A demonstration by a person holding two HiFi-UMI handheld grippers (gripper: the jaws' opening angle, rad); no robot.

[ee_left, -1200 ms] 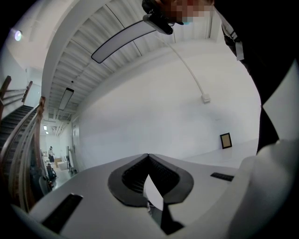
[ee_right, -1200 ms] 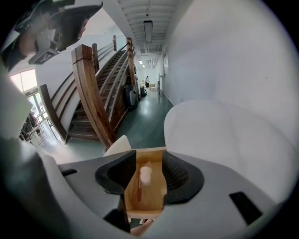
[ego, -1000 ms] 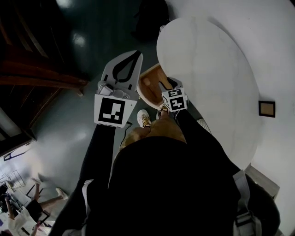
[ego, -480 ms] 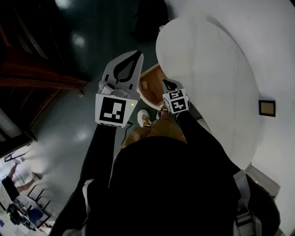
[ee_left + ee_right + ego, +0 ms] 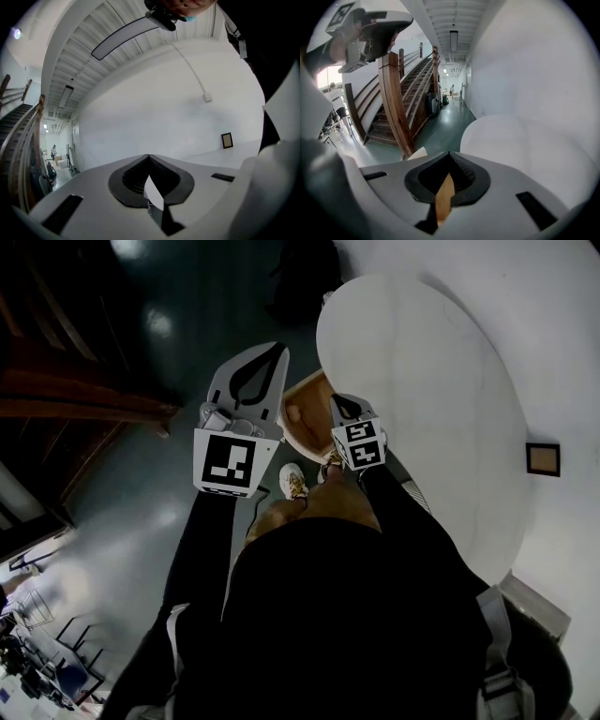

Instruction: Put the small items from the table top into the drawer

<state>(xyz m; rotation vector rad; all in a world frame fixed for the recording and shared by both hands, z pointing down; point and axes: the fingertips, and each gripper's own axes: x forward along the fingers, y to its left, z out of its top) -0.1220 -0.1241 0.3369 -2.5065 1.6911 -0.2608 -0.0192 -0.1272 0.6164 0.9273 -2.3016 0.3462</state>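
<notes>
The open drawer (image 5: 302, 414), pale wood inside, sticks out from under the round white table (image 5: 422, 381). My right gripper (image 5: 337, 408) hangs just over the drawer's right part, tilted down, jaws shut with nothing between them. In the right gripper view its tips (image 5: 449, 157) meet, and the drawer's wood (image 5: 444, 199) shows through the slit behind them. My left gripper (image 5: 280, 349) is held level to the left of the drawer, above the floor. Its tips (image 5: 149, 156) also meet and hold nothing. No small item shows on the white top or in the drawer part I see.
A wooden staircase (image 5: 84, 404) runs along the left, and it also appears in the right gripper view (image 5: 396, 108). A small picture frame (image 5: 542, 461) leans at the white wall on the right. The person's shoe (image 5: 292, 482) and dark clothing fill the lower middle.
My right gripper has risen a little out of the drawer, and its jaws, apart one second ago, are now together. The left gripper has stayed where it was.
</notes>
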